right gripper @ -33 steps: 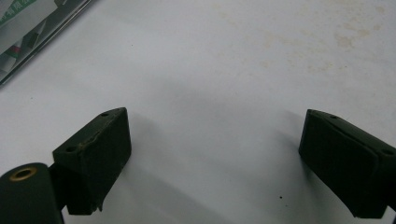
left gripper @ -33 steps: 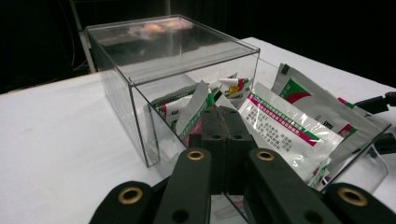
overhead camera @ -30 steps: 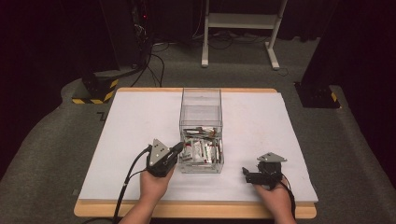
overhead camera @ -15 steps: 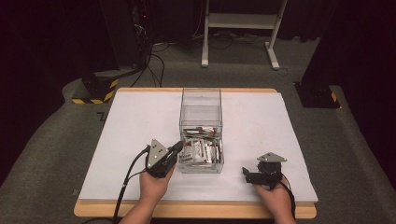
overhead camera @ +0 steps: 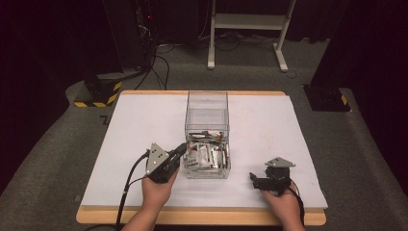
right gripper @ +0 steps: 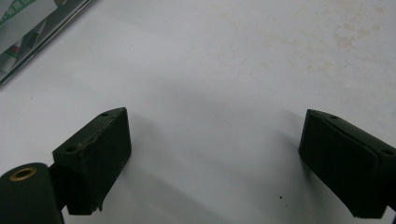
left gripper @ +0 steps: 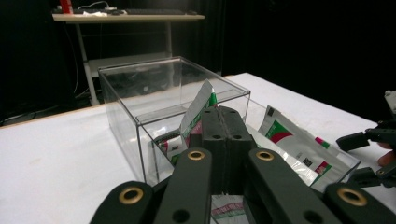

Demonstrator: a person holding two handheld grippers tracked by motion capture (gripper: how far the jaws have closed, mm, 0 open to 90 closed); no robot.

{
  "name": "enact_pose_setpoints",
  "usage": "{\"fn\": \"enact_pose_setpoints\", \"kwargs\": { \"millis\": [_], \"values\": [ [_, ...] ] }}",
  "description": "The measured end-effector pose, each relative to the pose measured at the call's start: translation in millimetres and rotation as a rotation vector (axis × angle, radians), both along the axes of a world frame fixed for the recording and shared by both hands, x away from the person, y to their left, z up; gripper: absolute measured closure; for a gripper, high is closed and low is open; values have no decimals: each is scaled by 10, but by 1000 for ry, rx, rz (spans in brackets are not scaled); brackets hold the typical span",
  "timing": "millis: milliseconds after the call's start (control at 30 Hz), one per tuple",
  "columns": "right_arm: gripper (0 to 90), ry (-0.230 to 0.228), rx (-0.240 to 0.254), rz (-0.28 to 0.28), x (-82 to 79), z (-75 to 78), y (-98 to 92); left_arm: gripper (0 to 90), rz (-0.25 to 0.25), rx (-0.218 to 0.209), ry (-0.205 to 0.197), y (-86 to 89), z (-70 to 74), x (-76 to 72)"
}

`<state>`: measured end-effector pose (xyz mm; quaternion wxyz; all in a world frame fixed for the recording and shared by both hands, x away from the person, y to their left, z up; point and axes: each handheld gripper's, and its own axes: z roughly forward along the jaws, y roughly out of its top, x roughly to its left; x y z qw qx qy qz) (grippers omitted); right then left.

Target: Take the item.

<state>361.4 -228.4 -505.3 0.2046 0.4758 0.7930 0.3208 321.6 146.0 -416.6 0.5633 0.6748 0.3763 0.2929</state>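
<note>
Showing red-green labels, unreadable, sachets (left gripper: 299, 142) fill the clear box (left gripper: 140, 100).

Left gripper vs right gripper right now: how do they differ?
The left gripper has its fingers pressed together at the near end of the clear box; the right gripper has them spread wide with nothing between. A sachet stands right at the left one's tips, whether pinched I cannot tell; the right one sits over bare white table, apart from the box. Both are hand-held, black, with a grey plate on top.
</note>
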Motion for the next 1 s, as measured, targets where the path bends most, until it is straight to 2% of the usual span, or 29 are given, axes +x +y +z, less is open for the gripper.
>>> {"fn": "enact_pose_setpoints", "kwargs": {
  "millis": [133, 600, 1000],
  "values": [
    [89, 0, 0, 0, 0, 0, 0, 900, 0, -7, -22, 5, 24, -25],
    [89, -1, -1, 0, -1, 0, 1, 900, 1, -39, -61, 69, 115, -73],
    [89, -3, -1, 0, 0, -1, 0, 900, 11, -58, -73, 128, 157, -85]
  ]
}}
